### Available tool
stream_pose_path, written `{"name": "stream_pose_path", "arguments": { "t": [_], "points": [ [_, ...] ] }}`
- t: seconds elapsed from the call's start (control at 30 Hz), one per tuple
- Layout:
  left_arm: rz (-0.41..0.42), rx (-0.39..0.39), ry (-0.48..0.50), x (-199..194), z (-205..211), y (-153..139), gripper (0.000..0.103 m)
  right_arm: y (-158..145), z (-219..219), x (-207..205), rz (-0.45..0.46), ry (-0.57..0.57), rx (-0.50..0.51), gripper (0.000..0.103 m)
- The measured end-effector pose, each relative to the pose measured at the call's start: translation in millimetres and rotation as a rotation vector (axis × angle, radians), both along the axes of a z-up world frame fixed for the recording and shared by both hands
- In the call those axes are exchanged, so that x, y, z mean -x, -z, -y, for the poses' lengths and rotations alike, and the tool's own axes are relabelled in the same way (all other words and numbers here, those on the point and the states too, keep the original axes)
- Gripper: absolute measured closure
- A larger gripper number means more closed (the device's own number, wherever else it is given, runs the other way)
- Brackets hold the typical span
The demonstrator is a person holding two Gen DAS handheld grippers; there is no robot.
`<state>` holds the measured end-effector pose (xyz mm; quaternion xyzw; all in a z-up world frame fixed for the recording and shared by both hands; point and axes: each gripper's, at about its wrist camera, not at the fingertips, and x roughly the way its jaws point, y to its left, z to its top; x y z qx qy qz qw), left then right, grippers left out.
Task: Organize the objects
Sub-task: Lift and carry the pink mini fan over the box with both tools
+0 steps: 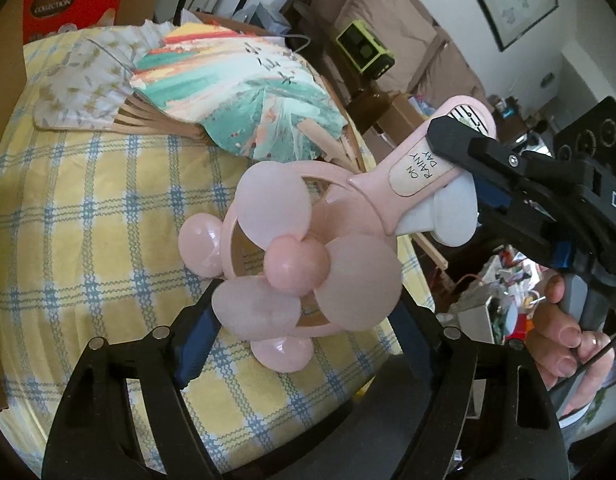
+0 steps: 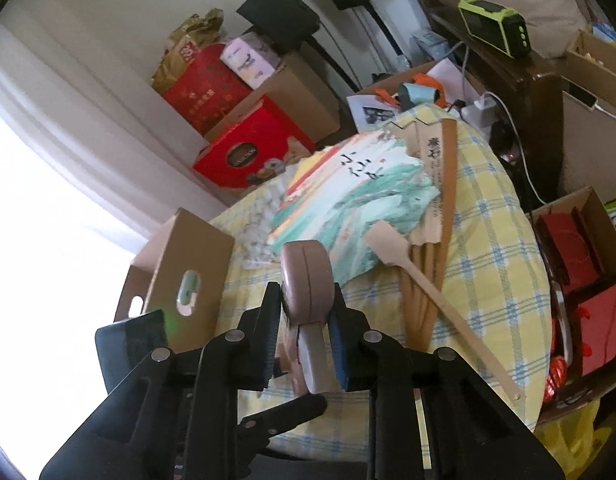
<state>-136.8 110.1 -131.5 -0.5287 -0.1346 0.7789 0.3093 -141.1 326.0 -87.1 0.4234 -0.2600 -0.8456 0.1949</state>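
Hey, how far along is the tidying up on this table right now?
Nothing looks put away yet. In hand: the right gripper is shut on the pink handheld fan by its handle, while the left gripper sits open around its head. Left: the painted folding fan and white folding fan lie spread on the checked tablecloth.
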Motion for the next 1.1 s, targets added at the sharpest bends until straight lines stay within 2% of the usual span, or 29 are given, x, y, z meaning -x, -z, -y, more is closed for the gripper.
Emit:
{"name": "stream_pose_path", "arguments": {
  "t": [0.17, 0.3, 0.7, 0.9, 1.1],
  "points": [
    [-0.026, -0.054, -0.017, -1.9, 10.3, -13.9, 0.033, -18.3, 14.0, -4.6, -0.028, -0.026, -0.013, 0.084],
    [-0.056, -0.063, -0.029, -1.4, 15.2, -24.8, 0.033, -33.8, 29.8, -8.1, -0.062, -0.053, -0.061, 0.084],
    [-0.113, -0.104, -0.064, -7.0, 42.4, -59.7, 0.033, -66.8, 62.3, -10.5, -0.118, -0.108, -0.093, 0.084],
    [-0.172, -0.116, -0.094, -12.6, 65.2, -92.1, 0.033, -102.5, 91.8, -8.6, -0.174, -0.164, -0.134, 0.084],
    [-0.247, -0.113, -0.165, -16.6, 111.2, -132.7, 0.033, -145.6, 134.9, -2.1, -0.240, -0.249, -0.132, 0.084]
  ]
}}
